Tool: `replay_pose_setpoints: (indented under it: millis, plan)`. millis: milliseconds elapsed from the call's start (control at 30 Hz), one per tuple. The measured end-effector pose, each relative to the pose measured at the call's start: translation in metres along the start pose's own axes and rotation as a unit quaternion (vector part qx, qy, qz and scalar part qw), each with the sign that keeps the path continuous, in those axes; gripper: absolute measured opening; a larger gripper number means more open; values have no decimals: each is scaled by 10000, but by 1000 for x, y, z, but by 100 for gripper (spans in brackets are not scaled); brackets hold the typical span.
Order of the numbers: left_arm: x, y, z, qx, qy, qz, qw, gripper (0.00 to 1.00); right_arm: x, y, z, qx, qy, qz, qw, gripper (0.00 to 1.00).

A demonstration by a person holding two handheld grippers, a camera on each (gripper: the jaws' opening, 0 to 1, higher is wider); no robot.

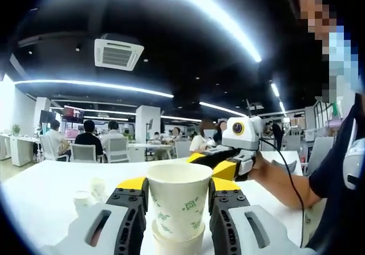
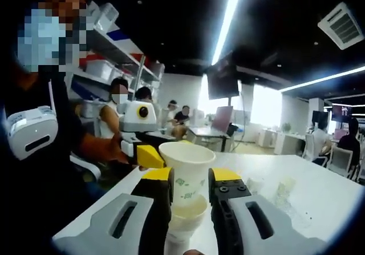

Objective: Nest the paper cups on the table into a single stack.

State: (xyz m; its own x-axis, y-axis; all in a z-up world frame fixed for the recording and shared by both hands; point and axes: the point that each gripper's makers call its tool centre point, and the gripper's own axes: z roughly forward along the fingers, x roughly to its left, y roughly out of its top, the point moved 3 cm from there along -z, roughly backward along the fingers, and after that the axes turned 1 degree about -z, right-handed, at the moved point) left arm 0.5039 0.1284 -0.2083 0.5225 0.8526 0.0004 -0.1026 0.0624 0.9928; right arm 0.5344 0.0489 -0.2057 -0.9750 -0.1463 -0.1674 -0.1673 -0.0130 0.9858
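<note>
**Both grippers closed on paper cups above a white surface**

Around the work, a white surface (image 1: 51,192) carries a few small pale items (image 1: 91,193) near the left gripper; what they are cannot be told. Seated people (image 1: 88,141) at desks fill the office behind.

In the left gripper view, the left gripper (image 1: 178,203) clamps a white paper cup (image 1: 178,201) with green print, upright between its jaws, a second cup (image 1: 177,243) nested beneath it. The right gripper (image 1: 225,164) shows beyond.

In the right gripper view, the right gripper (image 2: 190,201) squeezes a matching cup (image 2: 187,169), tilted, above another cup (image 2: 185,215).
</note>
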Motion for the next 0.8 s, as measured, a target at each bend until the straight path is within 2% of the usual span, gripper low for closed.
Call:
replay_pose_setpoints:
  millis: [433, 800]
  plan:
    - [2, -5, 0, 44, 2, 16, 10000, 44, 0, -8, 3, 146, 73, -26, 9999, 26]
    - [0, -3, 4, -51, -68, 51, 10000, 44, -3, -6, 0, 109, 30, -88, 9999, 26]
